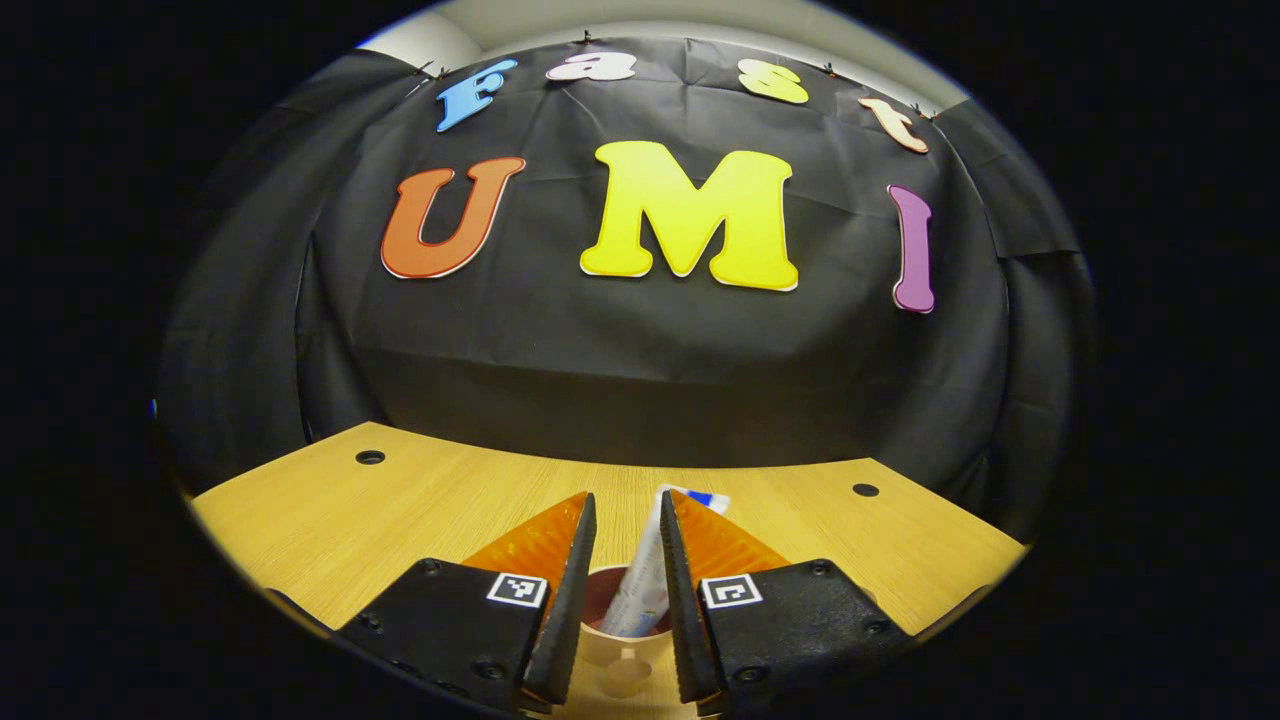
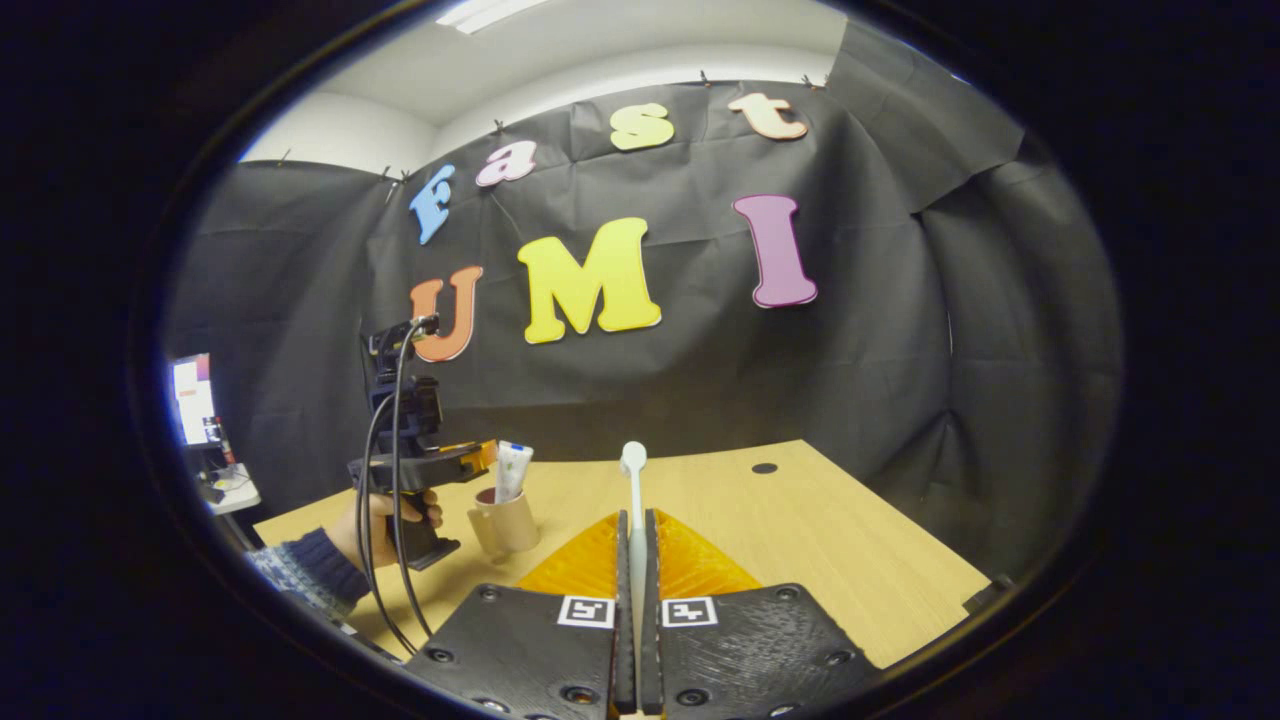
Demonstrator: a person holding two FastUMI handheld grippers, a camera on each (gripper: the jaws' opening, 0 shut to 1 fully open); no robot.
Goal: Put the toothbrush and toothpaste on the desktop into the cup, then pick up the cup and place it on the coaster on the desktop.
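The left gripper (image 1: 628, 560), jaws parted, straddles the toothpaste tube (image 1: 640, 585) standing in the cup (image 2: 505, 522). The right gripper (image 2: 637, 545) pinches the toothbrush (image 2: 634, 500); its long handle could strike the tube and tip the cup.

my left claw (image 1: 628, 560) hides most of the cup (image 1: 620, 640), whose base i can't see, and the toothpaste (image 1: 645, 580) bottom sinks inside it. my right claw (image 2: 637, 560) covers the toothbrush (image 2: 633, 500) handle.
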